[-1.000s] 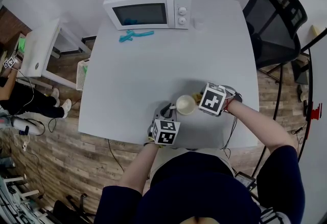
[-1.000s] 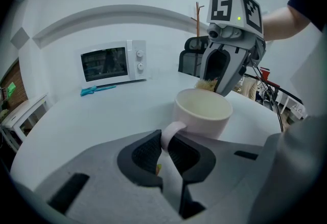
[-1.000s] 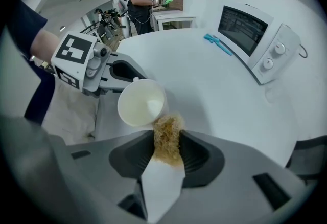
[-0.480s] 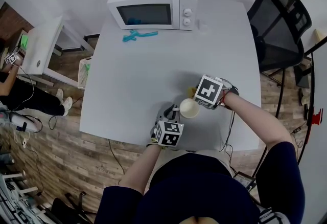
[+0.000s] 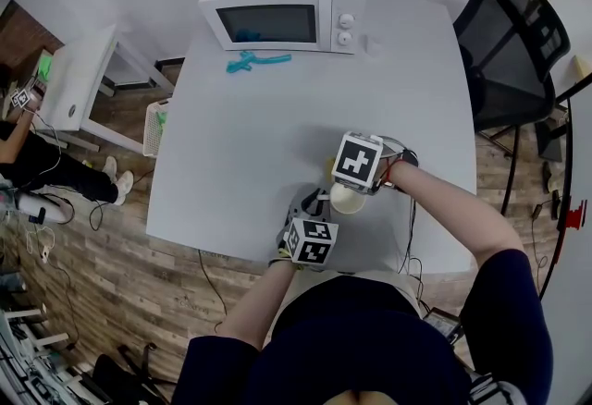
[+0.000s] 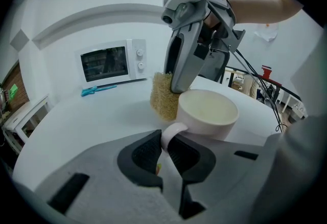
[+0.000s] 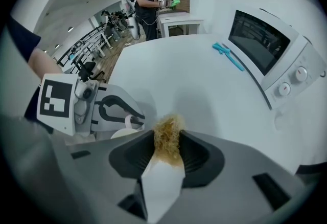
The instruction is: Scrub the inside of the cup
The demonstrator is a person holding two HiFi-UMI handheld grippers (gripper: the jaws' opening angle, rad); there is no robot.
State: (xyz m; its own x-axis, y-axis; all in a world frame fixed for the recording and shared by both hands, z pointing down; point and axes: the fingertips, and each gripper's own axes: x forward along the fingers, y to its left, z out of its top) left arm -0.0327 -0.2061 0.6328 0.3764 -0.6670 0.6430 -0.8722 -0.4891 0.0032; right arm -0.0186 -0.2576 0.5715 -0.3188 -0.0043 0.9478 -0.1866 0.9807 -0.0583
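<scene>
On the table there are 2 grippers, 1 cup, 1 scrub pad, 1 microwave and 1 teal tool.

From the left: the left gripper (image 6: 162, 149) has its jaws narrow, pinched on the handle of the cream cup (image 6: 207, 113). The cup stands upright on the table near the front edge, just in front of the person. To its right, the right gripper (image 7: 168, 151) points steeply down and clamps the yellow fibrous scrub pad (image 7: 167, 138). In the left gripper view the pad hangs just beside the cup's outer wall, at the far rim, not inside.

1 second ago the right gripper stood to the right of the cup. Now it has come over the far side of the cup. The left gripper keeps the same hold on the handle.

The table (image 5: 240, 144) is pale grey and matte. At its far edge stands the white microwave (image 5: 282, 10), with the teal tool (image 5: 254, 62) in front of it. To the right is 1 black chair (image 5: 513, 42). The floor is of wood planks.
</scene>
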